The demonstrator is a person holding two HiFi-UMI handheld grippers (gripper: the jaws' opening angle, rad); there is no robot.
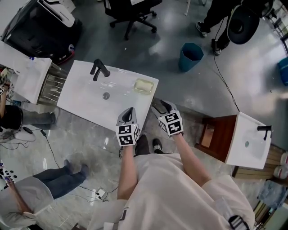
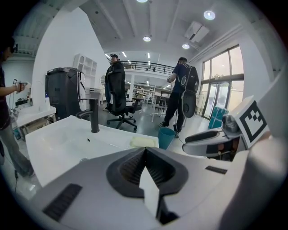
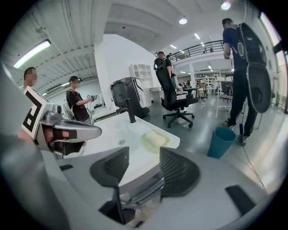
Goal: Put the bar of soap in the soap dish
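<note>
Overhead, a white washbasin (image 1: 85, 101) stands on a glossy grey floor (image 1: 180, 27) — teal bin (image 1: 191, 55) nearby. A pale-yellow bar of soap (image 3: 156, 139) sits in the soap dish (image 3: 146, 146); the left gripper (image 2: 145, 150) has its jaws together, the right gripper (image 3: 139, 166) apart, empty.

A glossy grey floor (image 1: 171, 36) was seen stretching back, with a black office chair (image 1: 130, 9) and a teal bin (image 1: 191, 56) parked on it. White walls (image 3: 112, 58) were lit by round ceiling lights (image 2: 147, 39). Tall windows (image 2: 220, 94) were spotted along one side, a railed mezzanine (image 2: 144, 66) beyond.
</note>
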